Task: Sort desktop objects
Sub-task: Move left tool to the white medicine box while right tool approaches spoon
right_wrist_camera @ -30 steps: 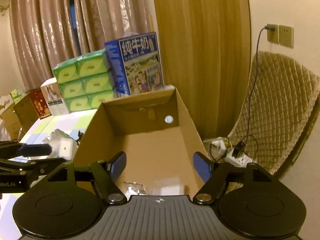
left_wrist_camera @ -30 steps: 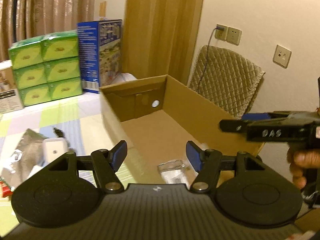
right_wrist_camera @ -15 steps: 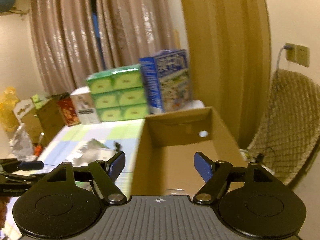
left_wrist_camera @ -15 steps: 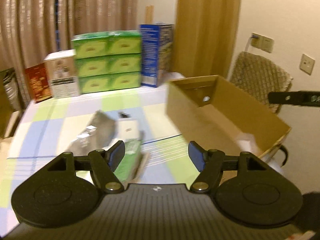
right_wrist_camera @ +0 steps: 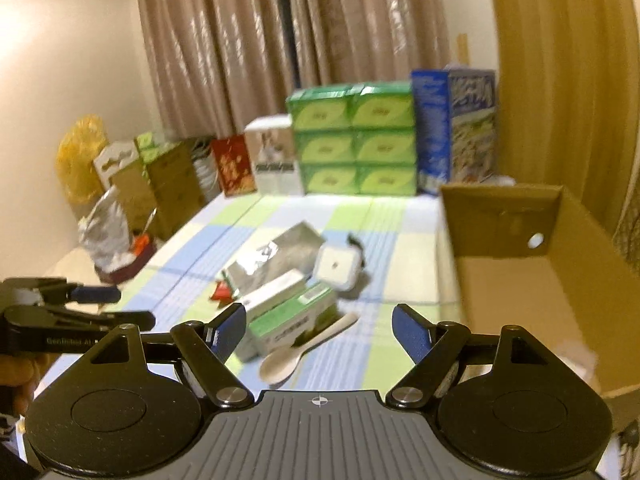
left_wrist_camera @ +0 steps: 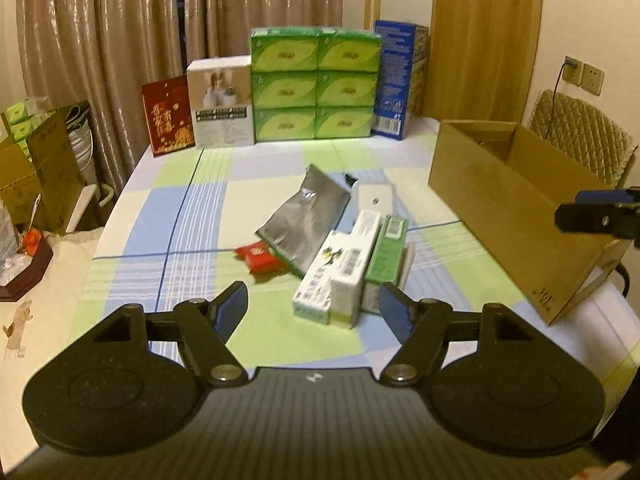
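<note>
Left gripper (left_wrist_camera: 312, 308) and right gripper (right_wrist_camera: 318, 330) both spread wide and empty above bare checked tablecloth (left_wrist_camera: 180, 216), cluttered packets (left_wrist_camera: 340, 256) mid-table, open cardboard box (left_wrist_camera: 508, 204) overhanging right table edge

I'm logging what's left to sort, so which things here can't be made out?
- Cardboard box floor: left wrist view, hidden by its near wall.
- Red packet: partly under the silver pouch in both views.
- Print on the green-and-white cartons: blurred, too small.
- White spoon: unseen in the left wrist view, behind the cartons.
</note>
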### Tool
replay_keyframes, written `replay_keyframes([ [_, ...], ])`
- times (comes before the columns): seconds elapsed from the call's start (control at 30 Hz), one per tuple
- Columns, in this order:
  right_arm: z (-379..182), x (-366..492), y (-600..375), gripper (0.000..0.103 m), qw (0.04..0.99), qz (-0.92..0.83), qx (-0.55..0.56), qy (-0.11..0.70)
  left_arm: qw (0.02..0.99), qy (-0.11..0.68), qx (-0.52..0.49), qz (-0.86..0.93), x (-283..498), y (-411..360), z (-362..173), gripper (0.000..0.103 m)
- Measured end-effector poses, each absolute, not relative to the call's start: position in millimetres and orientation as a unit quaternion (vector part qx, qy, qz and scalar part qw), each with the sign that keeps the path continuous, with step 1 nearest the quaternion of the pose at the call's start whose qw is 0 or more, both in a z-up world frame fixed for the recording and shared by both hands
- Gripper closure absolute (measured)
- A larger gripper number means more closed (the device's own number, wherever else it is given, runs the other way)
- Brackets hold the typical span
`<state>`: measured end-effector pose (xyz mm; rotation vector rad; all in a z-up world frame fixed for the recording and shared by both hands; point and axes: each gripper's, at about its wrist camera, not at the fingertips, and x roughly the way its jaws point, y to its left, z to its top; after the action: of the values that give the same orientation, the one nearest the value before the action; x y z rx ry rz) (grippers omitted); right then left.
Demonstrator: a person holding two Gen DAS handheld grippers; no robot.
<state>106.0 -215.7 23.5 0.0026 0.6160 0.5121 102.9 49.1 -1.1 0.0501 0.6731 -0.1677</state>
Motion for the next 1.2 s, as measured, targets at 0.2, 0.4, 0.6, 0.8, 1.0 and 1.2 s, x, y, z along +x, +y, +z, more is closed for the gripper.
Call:
replay_keyframes([
  [0.2, -15, 124, -197, 0.026, 0.909, 0.25, -0.012, 0.332, 0.936, 0.34, 0.04, -0.083, 118, 54, -30, 0.035],
  [0.4, -46, 140, -178, 0.026, 0.899, 0.259, -0.034, 0.351, 0.928, 0.355, 0.035, -0.109, 137, 54, -48, 0.036],
  [0.6, -71, 152, -161, 0.026, 0.882, 0.275, -0.032, 0.381, 0.921, 0.364, 0.042, -0.129, 168, 57, -57, 0.036],
  [0.8, -89, 166, -148, 0.035, 0.867, 0.281, -0.015, 0.411, 0.917, 0.371, 0.025, -0.145, 180, 59, -61, 0.036],
  [1.0, -95, 163, -128, 0.056, 0.863, 0.296, -0.058, 0.405, 0.917, 0.371, 0.023, -0.148, 183, 56, -61, 0.036],
  [1.2, -96, 155, -120, 0.098, 0.864, 0.298, -0.114, 0.39, 0.914, 0.373, 0.019, -0.159, 186, 46, -67, 0.042],
])
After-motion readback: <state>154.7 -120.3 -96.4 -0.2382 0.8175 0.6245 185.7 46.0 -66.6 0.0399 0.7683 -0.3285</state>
